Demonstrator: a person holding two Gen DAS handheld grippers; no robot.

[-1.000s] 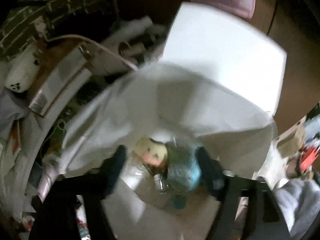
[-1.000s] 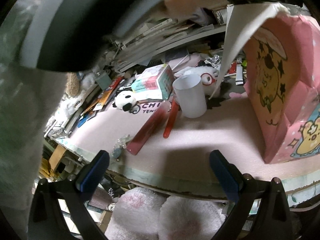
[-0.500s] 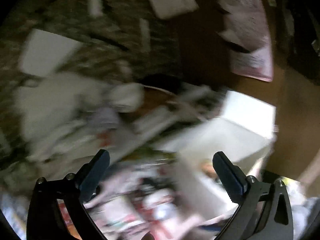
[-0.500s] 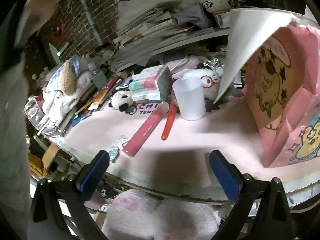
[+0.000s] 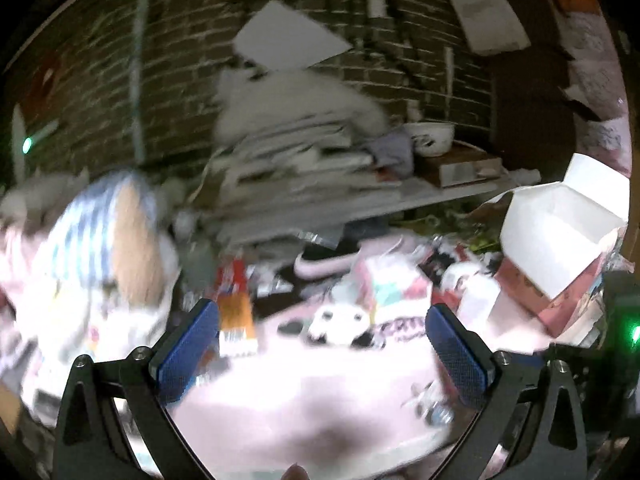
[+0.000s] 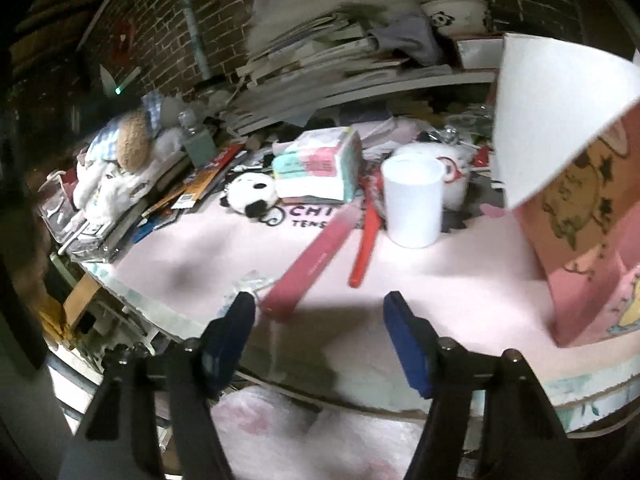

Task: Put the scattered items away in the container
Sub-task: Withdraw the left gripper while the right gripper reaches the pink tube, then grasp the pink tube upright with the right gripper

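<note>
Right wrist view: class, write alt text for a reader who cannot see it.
An open, empty right hand-held gripper hovers at the near edge of a cluttered pink table, by a long pink case. Behind the case stand a white cup, a tissue pack and a panda plush; a pink cartoon box, flap open, stands at right.

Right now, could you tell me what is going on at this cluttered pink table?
A person is tidying scattered things into the pink cartoon box, which stands open at the right of the pink mat. Both grippers are open and empty: the left gripper points toward the panda plush, and the right gripper hangs over the mat's near edge, close to the long pink case. The red pen, white cup and tissue pack still lie out on the mat.
</note>
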